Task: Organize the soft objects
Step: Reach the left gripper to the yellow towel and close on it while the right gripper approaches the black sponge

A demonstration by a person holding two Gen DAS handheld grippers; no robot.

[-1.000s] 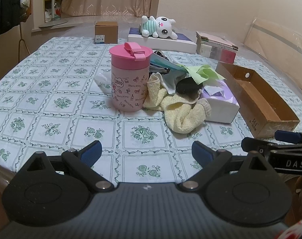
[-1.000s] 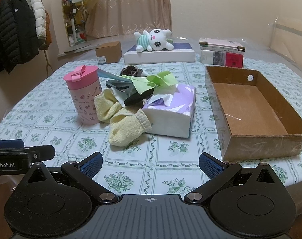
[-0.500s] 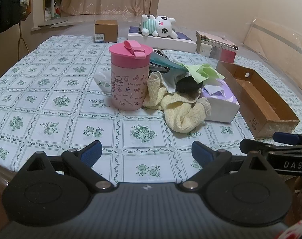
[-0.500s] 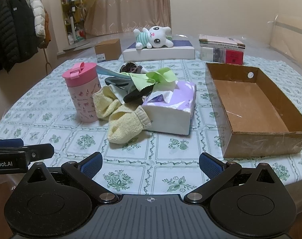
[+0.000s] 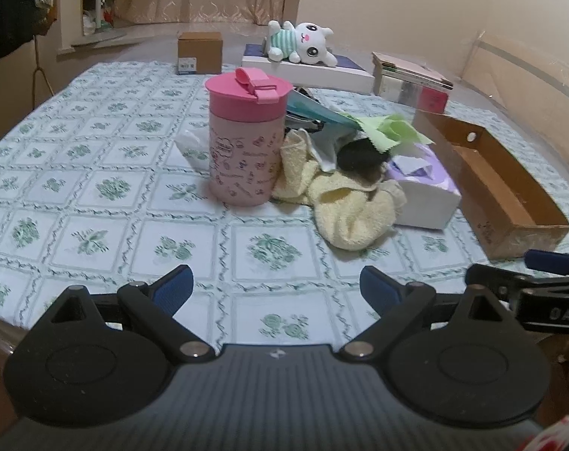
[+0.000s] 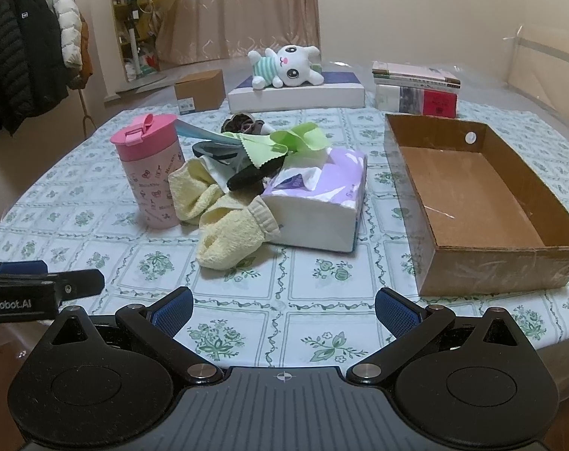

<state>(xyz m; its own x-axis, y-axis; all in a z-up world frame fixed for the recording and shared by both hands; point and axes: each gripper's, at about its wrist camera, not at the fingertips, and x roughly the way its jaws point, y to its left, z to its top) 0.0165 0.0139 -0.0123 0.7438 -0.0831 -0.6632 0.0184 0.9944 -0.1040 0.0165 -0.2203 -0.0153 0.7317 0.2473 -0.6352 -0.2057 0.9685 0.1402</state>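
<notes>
Nothing much has shifted: both my grippers, left (image 5: 276,286) and right (image 6: 283,308), hover spread, the yellow cloth (image 6: 230,238) ahead.

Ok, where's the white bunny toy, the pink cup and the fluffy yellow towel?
white bunny plush toy (image 6: 284,69), right wrist view, on its face.
pink lidded plastic cup (image 5: 245,158), left wrist view, on its side wall.
fluffy yellow towel (image 6: 228,236), right wrist view, on its front fold.
</notes>
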